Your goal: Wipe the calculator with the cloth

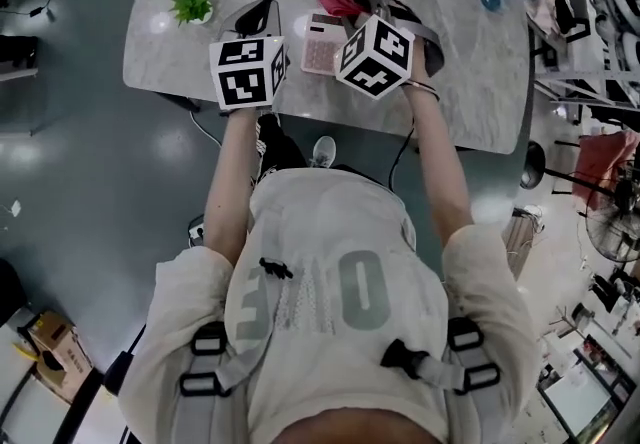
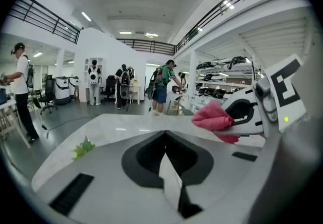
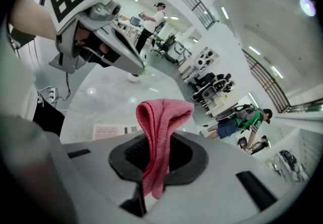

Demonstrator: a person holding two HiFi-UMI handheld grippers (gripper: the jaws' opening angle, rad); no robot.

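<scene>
— How are the arms held?
— Both forearms reach forward, side by side. The left gripper (image 2: pixel 165 136) is clamped on nothing; the right gripper (image 3: pixel 151 140) pinches the pink cloth (image 3: pixel 164 114) (folded, sticking out past the jaws).
— And the calculator (image 1: pixel 320 50)?
— Flat on the marble table (image 1: pixel 450 22) between the grippers, long axis pointing away from the person, display end farthest.

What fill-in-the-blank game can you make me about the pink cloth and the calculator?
The right gripper is shut on the pink cloth, while the shut left gripper holds ____.
In the head view, the green plant stands on the table to the ____ of the calculator.
There, the calculator shows ____ the two grippers.
Missing words: nothing; left; between.
</scene>
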